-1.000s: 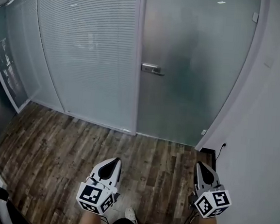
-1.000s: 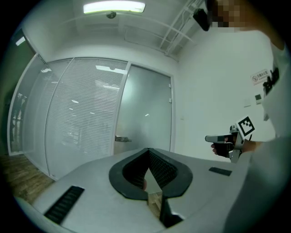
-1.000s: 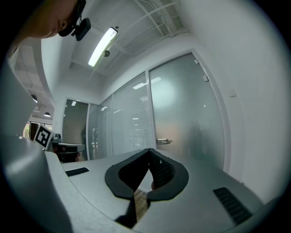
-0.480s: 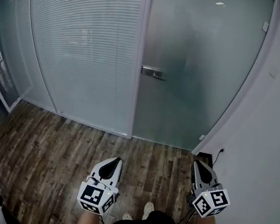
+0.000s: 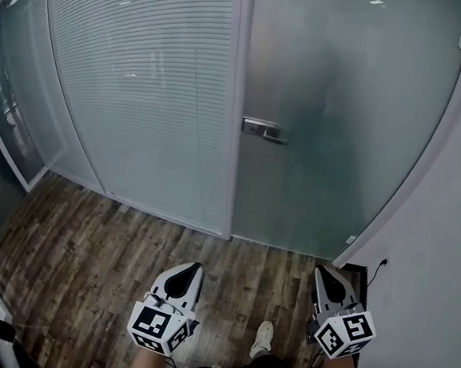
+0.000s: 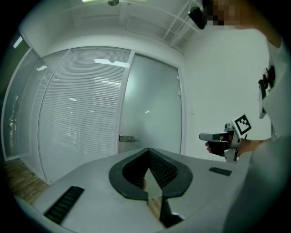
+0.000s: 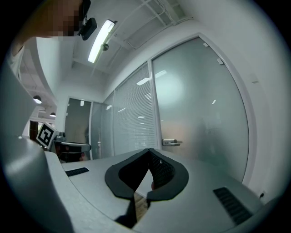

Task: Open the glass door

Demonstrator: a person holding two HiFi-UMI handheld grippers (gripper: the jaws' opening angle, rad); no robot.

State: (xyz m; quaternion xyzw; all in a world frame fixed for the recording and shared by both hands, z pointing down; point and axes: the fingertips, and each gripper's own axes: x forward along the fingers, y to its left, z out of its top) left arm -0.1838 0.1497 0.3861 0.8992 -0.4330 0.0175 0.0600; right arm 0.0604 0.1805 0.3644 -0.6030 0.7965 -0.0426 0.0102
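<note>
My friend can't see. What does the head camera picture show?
A closed frosted glass door with a metal handle stands ahead. Below, over the wooden floor, the left gripper and right gripper point toward it, both shut and empty.

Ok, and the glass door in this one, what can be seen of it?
The glass door is a tall frosted pane, pale grey-green and cloudy; nothing behind it reads clearly. A metal lever handle sits at its left edge, lever level. It stands shut, in line with the blind-backed glass panel to its left, its foot at the wood floor. Nothing touches it: the left gripper and right gripper are both well short of it.
</note>
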